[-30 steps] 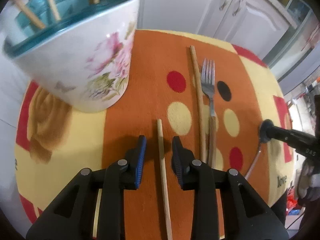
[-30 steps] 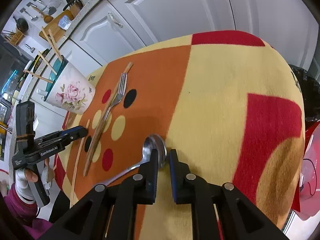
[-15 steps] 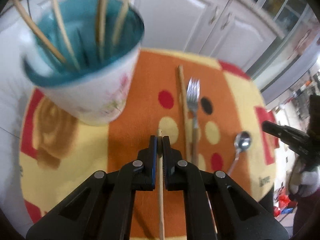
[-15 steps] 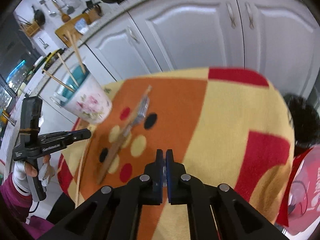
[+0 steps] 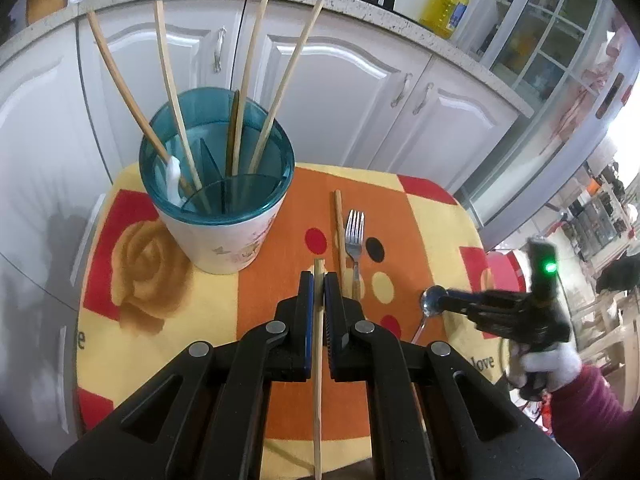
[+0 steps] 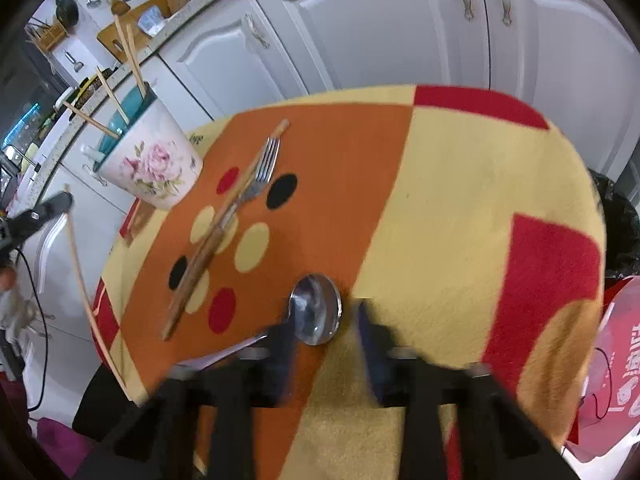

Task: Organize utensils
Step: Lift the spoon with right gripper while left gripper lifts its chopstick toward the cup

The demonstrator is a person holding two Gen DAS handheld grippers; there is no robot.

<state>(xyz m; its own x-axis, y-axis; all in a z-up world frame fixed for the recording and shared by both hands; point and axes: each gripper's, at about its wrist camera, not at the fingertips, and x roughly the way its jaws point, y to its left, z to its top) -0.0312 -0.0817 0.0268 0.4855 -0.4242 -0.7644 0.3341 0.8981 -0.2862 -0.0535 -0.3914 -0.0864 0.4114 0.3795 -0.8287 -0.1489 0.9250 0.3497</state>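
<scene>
Holding one wooden chopstick (image 5: 318, 360), your left gripper (image 5: 319, 280) has its blue-lined fingers pressed together on the stick near its far end. The rest trails back under the gripper. Ahead and to the left stands the floral utensil holder (image 5: 224, 248), teal inside and split by dividers. Four chopsticks and a white-handled item already lean in it.

On the patterned cloth (image 5: 432, 220), a second chopstick (image 5: 339, 232) and a fork (image 5: 355, 232) lie side by side, just right of the holder. The spoon (image 6: 316, 308) lies nearer you on the right.

You appear to be mid-carry: the stick looks lifted clear of the cloth, not yet over the holder. Next, bring it above the teal rim, tip it more upright, aim for a compartment and thread it between the leaning sticks, then let go.

Your right gripper (image 6: 324, 320) is at the spoon. Its own camera, though blurred, shows the fingers standing apart on either side of the spoon's bowl, not pressing it. It likely needs to settle and close on the bowl or neck.

Only the left camera shows inside the holder, and your gloved hand (image 5: 548, 364) on the right tool. Only the right camera shows the holder's pink rose and the carried chopstick's full length hanging off the table's left edge.
</scene>
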